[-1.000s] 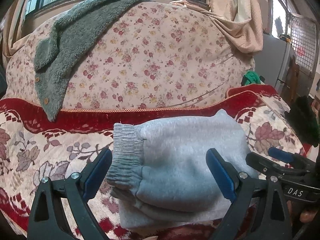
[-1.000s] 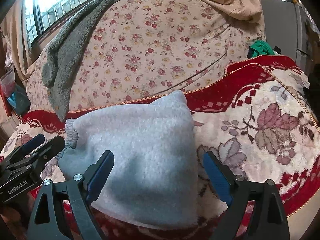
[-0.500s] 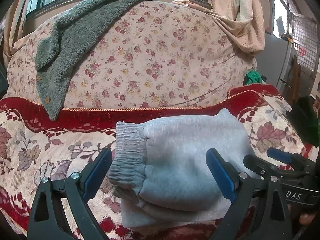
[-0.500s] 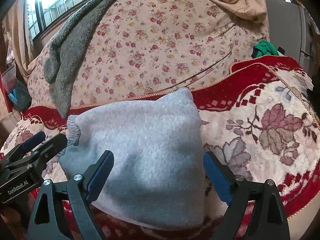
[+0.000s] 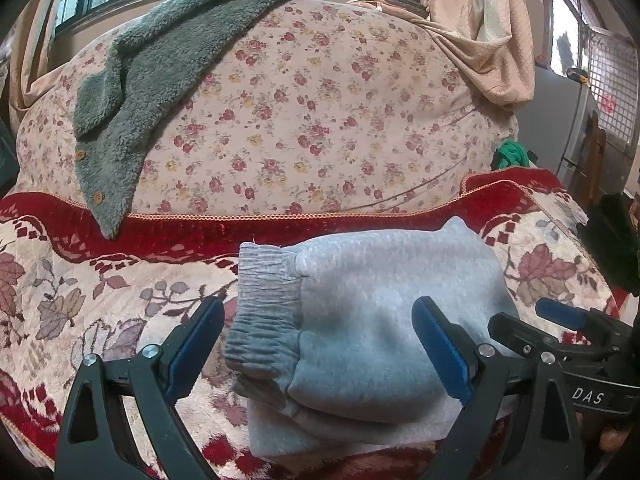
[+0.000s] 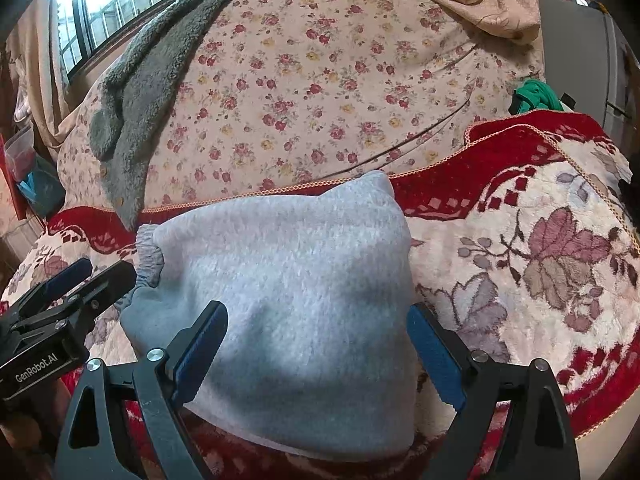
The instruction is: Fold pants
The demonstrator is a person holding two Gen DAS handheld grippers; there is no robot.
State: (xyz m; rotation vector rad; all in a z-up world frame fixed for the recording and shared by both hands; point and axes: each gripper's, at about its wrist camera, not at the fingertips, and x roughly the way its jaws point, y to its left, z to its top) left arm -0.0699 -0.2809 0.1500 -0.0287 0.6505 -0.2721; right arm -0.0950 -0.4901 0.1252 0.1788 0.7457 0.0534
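Grey pants [image 5: 372,320] lie folded into a compact stack on the red/cream leaf-pattern blanket [image 5: 80,300], roughly centre of both views. Ribbed elastic waistband [image 5: 264,304] faces the left side of the stack; several layers visible at the near edge in left wrist cam. In right wrist cam the pants [image 6: 288,300] read as one smooth fleecy bundle, waistband [image 6: 148,256] just peeking at far left.

Left gripper [image 5: 316,344]: blue-padded fingers wide apart, nothing between them, hovering over the near-left part of the stack. Contact w/ fabric can't be confirmed, fisheye angle is poor here. Same gripper seen from the side in right wrist cam [image 6: 88,274], next to the waistband, also apart.

Right gripper [image 6: 316,340]: fingers spread, straddling the near portion of the bundle, left finger over the fabric, right finger at the stack's right edge above the blanket [image 6: 560,260]. Not clamped on anything. Its tips show at the right edge of left wrist cam [image 5: 532,320], beside the stack.

Bkgd: floral-print cover [image 5: 320,120] rises behind the blanket; grey-green fleece garment [image 5: 132,92] w/ buttons draped over its upper left. Beige curtain [image 5: 492,40] top right, small green cloth [image 5: 512,154] at the cover's right end.
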